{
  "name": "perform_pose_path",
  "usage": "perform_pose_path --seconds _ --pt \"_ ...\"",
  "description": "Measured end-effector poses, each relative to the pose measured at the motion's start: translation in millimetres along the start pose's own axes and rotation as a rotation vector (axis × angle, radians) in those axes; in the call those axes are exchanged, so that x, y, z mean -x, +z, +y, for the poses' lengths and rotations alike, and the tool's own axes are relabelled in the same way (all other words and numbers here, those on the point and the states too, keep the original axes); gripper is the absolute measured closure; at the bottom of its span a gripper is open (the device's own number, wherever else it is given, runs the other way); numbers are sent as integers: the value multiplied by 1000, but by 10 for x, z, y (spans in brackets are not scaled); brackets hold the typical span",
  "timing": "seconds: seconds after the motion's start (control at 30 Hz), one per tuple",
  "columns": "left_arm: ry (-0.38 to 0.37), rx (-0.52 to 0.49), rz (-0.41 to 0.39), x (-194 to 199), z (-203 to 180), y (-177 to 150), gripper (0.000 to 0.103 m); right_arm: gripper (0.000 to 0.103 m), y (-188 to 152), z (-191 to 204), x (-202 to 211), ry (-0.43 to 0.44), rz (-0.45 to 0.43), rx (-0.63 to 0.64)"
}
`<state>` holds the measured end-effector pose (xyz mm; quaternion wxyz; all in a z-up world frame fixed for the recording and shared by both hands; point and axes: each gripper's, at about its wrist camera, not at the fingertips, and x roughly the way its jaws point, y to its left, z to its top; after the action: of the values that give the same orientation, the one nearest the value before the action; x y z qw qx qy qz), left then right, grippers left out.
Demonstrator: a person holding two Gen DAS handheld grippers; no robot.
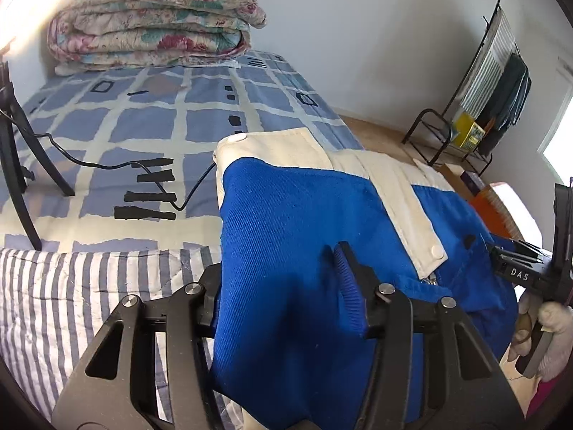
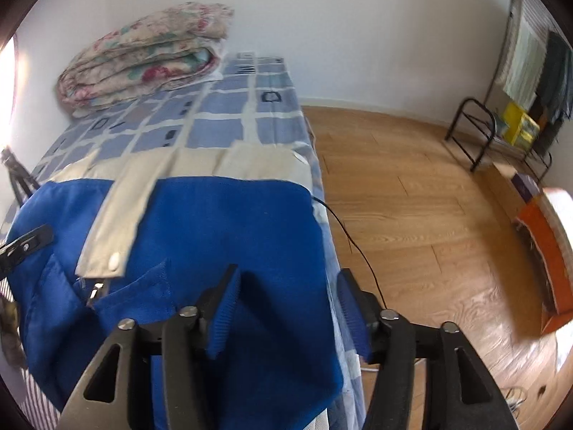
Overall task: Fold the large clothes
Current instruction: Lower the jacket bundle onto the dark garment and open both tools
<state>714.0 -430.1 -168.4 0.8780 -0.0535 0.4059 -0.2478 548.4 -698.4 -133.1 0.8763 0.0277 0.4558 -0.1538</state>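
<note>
A blue jacket [image 1: 286, 208] [image 2: 215, 215] with a cream yoke, a cream snap placket and a zip lies spread on the bed, its near hem hanging toward me. My left gripper [image 1: 279, 279] stands open over the jacket's left part; blue cloth lies between its jaws and covers the left finger, and the pads do not press it. My right gripper [image 2: 290, 308] is open too, over the jacket's right edge by the bed's side, with cloth lying loose between the blue pads [image 2: 225, 311]. A gloved hand [image 1: 551, 319] shows at the right of the left wrist view.
The bed's blue checked sheet [image 1: 143, 118] [image 2: 222, 132] carries a folded floral quilt [image 1: 154, 25] [image 2: 143, 61] at the far end. A black tripod [image 1: 18, 150] and cable [image 1: 161, 179] stand left. Wooden floor [image 2: 412, 215], a metal rack [image 2: 501, 125] and an orange box [image 2: 548, 268] lie right.
</note>
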Motion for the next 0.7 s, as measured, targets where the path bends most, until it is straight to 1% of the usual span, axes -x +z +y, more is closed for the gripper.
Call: perform_pose_path --seconds 0.07,0.13,0.27,0.4,0.57,0.7 --pt "2 7 4 33 6 -4 50 42 0 -41 -8 13 -5 -27" --pt "7 3 1 97 -8 16 50 42 -13 -27 89 2 -21 -27" --pt "14 -22 -28 327 -56 -13 50 42 -96 -1 377 -26 -76 -12" --pt "7 -29 -54 607 -71 -52 50 42 -93 56 686 -16 -118 -34" --pt "-12 -47 -112 1127 -116 -168 50 41 -207 218 1170 -17 -172 -13" --pt "-30 -80 -148 1659 -208 -286 50 41 -288 398 1576 -16 -213 -7"
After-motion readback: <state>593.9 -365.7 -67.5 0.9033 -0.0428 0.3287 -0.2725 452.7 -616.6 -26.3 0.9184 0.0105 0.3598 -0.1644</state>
